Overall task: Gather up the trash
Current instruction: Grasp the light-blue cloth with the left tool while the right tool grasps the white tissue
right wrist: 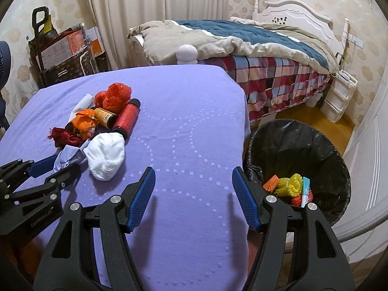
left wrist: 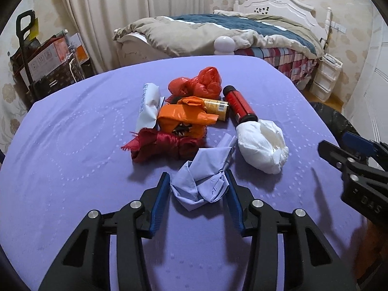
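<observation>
**Left gripper closed on the blue paper; bin partly filled**

The black-lined trash bin [right wrist: 298, 150] at lower right holds a yellow net [right wrist: 291, 184], an orange scrap [right wrist: 271, 181] and a white-and-blue tube [right wrist: 306, 190]; the left gripper [left wrist: 197, 186] clenches the crumpled blue paper [left wrist: 201, 181] at lower centre on the purple tablecloth [left wrist: 72, 145]; the right gripper [right wrist: 194, 189] is released, holding nothing; the yellow can [left wrist: 218, 109] carries a barcode, its text unreadable.

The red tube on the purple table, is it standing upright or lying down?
Lying down. The red tube rests on its side on the table, one black end against the white wad.
</observation>
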Tool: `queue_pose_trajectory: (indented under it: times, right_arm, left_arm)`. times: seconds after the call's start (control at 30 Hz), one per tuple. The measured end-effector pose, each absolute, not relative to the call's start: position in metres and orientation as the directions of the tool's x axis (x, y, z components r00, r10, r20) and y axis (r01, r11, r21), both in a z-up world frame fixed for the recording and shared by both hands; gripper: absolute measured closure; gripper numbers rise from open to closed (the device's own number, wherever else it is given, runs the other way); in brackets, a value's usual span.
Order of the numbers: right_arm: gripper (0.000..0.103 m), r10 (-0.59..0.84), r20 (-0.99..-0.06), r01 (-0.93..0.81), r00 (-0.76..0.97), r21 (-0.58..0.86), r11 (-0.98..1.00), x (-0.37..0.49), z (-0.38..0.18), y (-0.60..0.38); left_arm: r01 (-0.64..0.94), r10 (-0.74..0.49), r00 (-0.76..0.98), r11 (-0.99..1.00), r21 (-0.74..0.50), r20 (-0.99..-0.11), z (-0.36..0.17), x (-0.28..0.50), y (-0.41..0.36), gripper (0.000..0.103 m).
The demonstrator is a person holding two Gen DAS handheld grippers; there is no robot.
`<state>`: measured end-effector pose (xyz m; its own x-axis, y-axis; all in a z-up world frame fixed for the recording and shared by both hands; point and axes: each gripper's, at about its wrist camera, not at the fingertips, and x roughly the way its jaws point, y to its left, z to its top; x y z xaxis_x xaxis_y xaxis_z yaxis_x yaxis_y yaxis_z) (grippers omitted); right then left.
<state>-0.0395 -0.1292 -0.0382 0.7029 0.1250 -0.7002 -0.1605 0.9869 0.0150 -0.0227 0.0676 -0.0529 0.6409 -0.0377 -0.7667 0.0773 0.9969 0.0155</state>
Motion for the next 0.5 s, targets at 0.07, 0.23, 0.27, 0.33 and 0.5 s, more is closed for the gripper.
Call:
queue_pose_trajectory:
  times: [0.07, 0.23, 0.27, 0.33, 0.5]
  right_arm:
    - [0.039, 0.131, -0.7, -0.168, 0.702, 0.016, 0.986, -0.04, -0.038, -0.126]
    - [0.039, 0.15, -0.698, -0.197, 0.7, 0.014, 0.98, -0.041, -0.036, -0.114]
    - [0.039, 0.155, -0.697, -0.203, 0.7, 0.014, 0.979, -0.042, -0.035, -0.112]
    - [0.038, 0.167, -0.694, -0.219, 0.7, 0.014, 0.976, -0.044, -0.034, -0.106]
    - [0.037, 0.193, -0.691, -0.256, 0.696, 0.012, 0.967, -0.045, -0.032, -0.089]
  left_arm:
    - [0.081, -0.048, 0.641, 0.997, 0.006, -0.766, -0.051, -0.025, 0.068, 0.058]
    - [0.064, -0.043, 0.652, 0.998, -0.002, -0.757, -0.043, -0.038, 0.079, 0.058]
    - [0.055, -0.037, 0.655, 0.998, -0.001, -0.754, -0.042, -0.042, 0.083, 0.058]
    - [0.039, -0.03, 0.659, 0.999, -0.006, -0.751, -0.038, -0.047, 0.09, 0.058]
    - [-0.008, -0.002, 0.677, 1.0, -0.011, -0.736, -0.03, -0.057, 0.108, 0.058]
